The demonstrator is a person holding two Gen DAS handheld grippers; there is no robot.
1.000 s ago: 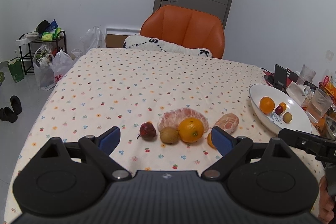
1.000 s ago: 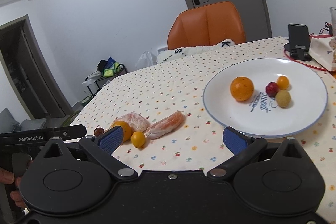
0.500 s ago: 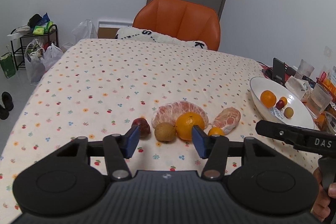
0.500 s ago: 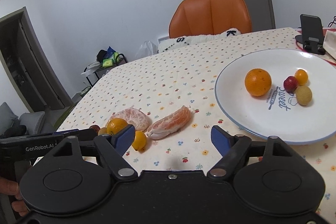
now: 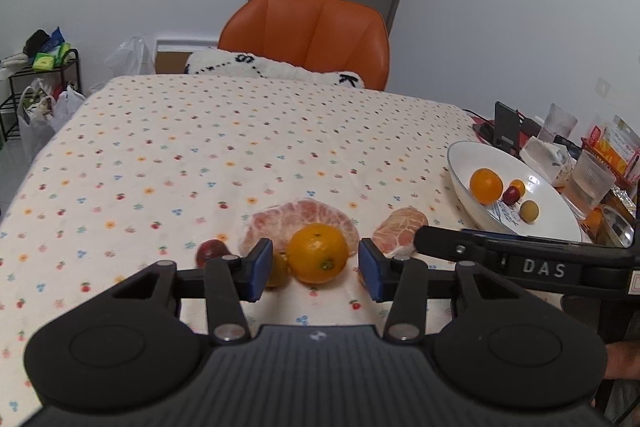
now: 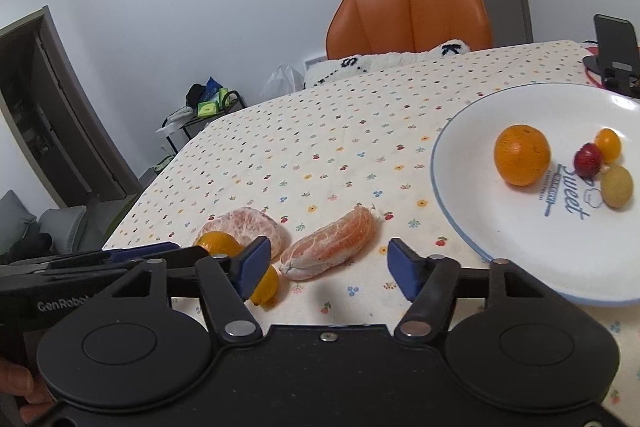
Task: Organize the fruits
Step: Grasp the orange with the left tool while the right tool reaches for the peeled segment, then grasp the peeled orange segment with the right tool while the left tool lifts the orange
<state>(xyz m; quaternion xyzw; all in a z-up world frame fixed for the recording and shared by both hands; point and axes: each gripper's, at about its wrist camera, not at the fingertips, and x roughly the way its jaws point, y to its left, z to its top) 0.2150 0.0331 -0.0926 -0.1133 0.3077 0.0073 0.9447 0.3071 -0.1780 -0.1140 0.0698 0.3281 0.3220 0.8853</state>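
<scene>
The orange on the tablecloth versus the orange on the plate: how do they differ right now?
The table orange lies on the tablecloth, framed by the open left gripper; the plate orange lies on the white plate, with no gripper around it. The table orange has grapefruit pieces behind it; the plate orange has three small fruits beside it. Both are round, unpeeled and orange.

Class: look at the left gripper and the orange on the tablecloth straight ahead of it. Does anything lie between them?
Nothing visible does. The left gripper is open, and the orange sits in line with the gap. A kiwi lies just beside the orange, close to the left finger.
</scene>
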